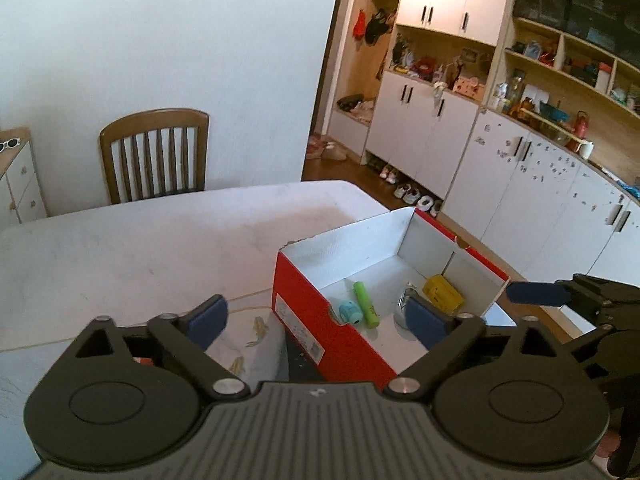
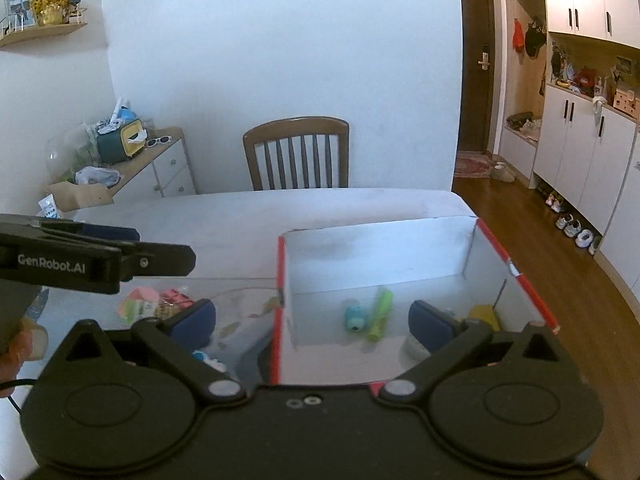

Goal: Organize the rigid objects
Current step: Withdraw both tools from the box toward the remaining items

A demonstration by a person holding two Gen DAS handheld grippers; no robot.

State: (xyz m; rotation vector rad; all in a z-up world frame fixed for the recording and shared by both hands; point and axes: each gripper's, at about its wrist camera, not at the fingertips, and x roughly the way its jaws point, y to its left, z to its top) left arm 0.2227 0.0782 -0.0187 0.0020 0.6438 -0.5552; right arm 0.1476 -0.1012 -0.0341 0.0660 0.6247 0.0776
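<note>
Both the left tongs (image 1: 316,320) and right tongs (image 2: 312,322) are spread, empty. The green tube (image 1: 367,305) lies in the red box (image 1: 298,300) on the table (image 1: 140,240), long axis running near-far. Only the right view shows pink clutter (image 2: 156,304) left of the box.

Soft, even indoor light fills both views, fairly bright on the white wall (image 1: 180,40) and pale table (image 1: 120,248), with only faint shadows inside the red box (image 1: 320,320). Fisheye distortion bends the cabinets (image 1: 520,168) and wall edges strongly toward the rims, and the corners go black. The right wrist view is slightly hazy and smeared, blurring the green tube (image 2: 380,308) and the clutter (image 2: 156,304) on the table.
</note>
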